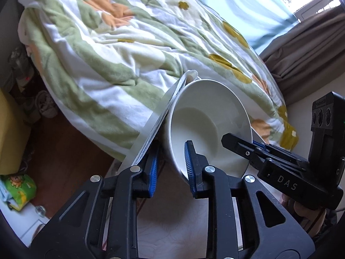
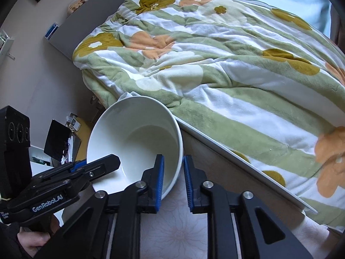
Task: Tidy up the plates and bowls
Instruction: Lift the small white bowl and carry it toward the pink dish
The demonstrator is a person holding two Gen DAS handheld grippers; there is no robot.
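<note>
A white bowl is lifted and tilted, with a white plate standing on edge against its left side. My left gripper straddles the bowl's left wall and the plate's rim, its jaws around both. My right gripper straddles the bowl's right wall, one pad inside and one outside, with a small gap showing. Each gripper shows in the other's view: the right one at the bowl's right rim, the left one at the bowl's left rim.
A bed with a green, white and orange floral blanket lies just behind. A pale floral-patterned table surface is below the grippers. Brown curtains hang at the right. Wooden floor with shoes lies at the left.
</note>
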